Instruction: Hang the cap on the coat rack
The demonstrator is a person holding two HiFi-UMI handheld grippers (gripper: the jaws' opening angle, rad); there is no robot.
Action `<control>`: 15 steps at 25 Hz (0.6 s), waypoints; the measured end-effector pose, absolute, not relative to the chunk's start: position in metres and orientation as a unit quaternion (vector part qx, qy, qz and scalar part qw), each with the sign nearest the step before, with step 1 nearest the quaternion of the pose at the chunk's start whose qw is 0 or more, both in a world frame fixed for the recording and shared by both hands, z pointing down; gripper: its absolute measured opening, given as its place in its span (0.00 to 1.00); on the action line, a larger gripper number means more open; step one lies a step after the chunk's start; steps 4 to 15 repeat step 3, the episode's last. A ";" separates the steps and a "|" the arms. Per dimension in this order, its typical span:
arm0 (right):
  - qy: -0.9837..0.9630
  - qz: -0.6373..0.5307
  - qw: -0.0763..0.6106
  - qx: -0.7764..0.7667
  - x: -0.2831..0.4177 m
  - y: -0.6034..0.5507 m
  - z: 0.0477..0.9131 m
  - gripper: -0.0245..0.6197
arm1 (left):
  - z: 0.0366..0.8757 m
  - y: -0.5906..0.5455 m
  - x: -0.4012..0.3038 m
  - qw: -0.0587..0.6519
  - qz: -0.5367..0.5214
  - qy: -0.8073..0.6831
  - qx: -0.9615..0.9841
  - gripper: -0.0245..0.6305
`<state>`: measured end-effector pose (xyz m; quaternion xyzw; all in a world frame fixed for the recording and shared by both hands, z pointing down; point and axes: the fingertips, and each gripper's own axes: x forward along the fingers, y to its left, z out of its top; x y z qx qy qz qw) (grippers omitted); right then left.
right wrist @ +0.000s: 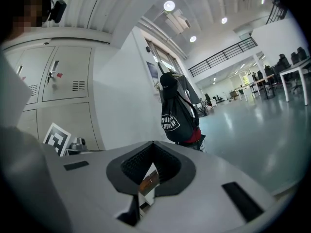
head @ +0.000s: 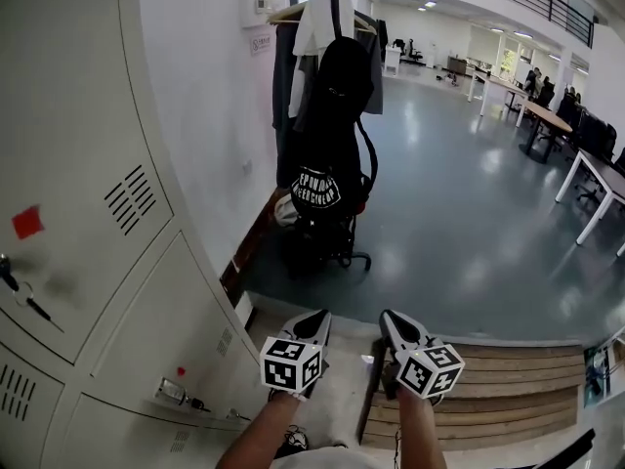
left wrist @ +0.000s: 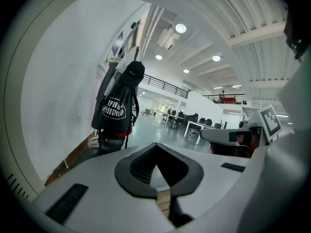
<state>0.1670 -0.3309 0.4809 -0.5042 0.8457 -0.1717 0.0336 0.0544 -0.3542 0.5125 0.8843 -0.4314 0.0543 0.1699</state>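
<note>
A black cap (head: 341,72) (left wrist: 132,74) (right wrist: 167,80) hangs on the upper part of the coat rack (head: 305,10), over a black bag with white print (head: 317,190) (left wrist: 114,111) (right wrist: 174,121). White and grey garments hang on the same rack. Both grippers are low and near me, several steps short of the rack, and point toward it. My left gripper (head: 319,317) (left wrist: 156,145) is shut with nothing between its jaws. My right gripper (head: 389,318) (right wrist: 153,144) is shut and empty too, right beside the left one.
Grey lockers (head: 98,213) line the left wall, with keys in one lock (head: 174,393). A wooden slatted step (head: 488,389) lies below the right gripper. Desks and chairs (head: 591,169) stand far right across the grey floor. A chair base (head: 344,254) sits under the rack.
</note>
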 end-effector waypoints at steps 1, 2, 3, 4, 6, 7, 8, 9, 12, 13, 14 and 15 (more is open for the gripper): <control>0.845 -0.174 0.033 -0.504 0.165 -0.328 0.482 0.04 | 0.514 -0.352 0.054 0.172 0.057 -0.430 0.885 0.04; 0.845 -0.176 0.032 -0.504 0.164 -0.326 0.484 0.04 | 0.515 -0.351 0.053 0.173 0.059 -0.428 0.885 0.04; 0.845 -0.179 0.031 -0.504 0.162 -0.324 0.485 0.04 | 0.517 -0.349 0.052 0.174 0.061 -0.427 0.885 0.04; 0.845 -0.179 0.031 -0.504 0.162 -0.324 0.485 0.04 | 0.517 -0.349 0.052 0.174 0.061 -0.427 0.885 0.04; 0.845 -0.179 0.031 -0.504 0.162 -0.324 0.485 0.04 | 0.517 -0.349 0.052 0.174 0.061 -0.427 0.885 0.04; 0.845 -0.179 0.031 -0.504 0.162 -0.324 0.485 0.04 | 0.517 -0.349 0.052 0.174 0.061 -0.427 0.885 0.04; 0.845 -0.179 0.031 -0.504 0.162 -0.324 0.485 0.04 | 0.517 -0.349 0.052 0.174 0.061 -0.427 0.885 0.04; 0.845 -0.179 0.031 -0.504 0.162 -0.324 0.485 0.04 | 0.517 -0.349 0.052 0.174 0.061 -0.427 0.885 0.04; 0.845 -0.179 0.031 -0.504 0.162 -0.324 0.485 0.04 | 0.517 -0.349 0.052 0.174 0.061 -0.427 0.885 0.04; 0.845 -0.179 0.031 -0.504 0.162 -0.324 0.485 0.04 | 0.517 -0.349 0.052 0.174 0.061 -0.427 0.885 0.04; 0.845 -0.179 0.031 -0.504 0.162 -0.324 0.485 0.04 | 0.517 -0.349 0.052 0.174 0.061 -0.427 0.885 0.04; 0.845 -0.179 0.031 -0.504 0.162 -0.324 0.485 0.04 | 0.517 -0.349 0.052 0.174 0.061 -0.427 0.885 0.04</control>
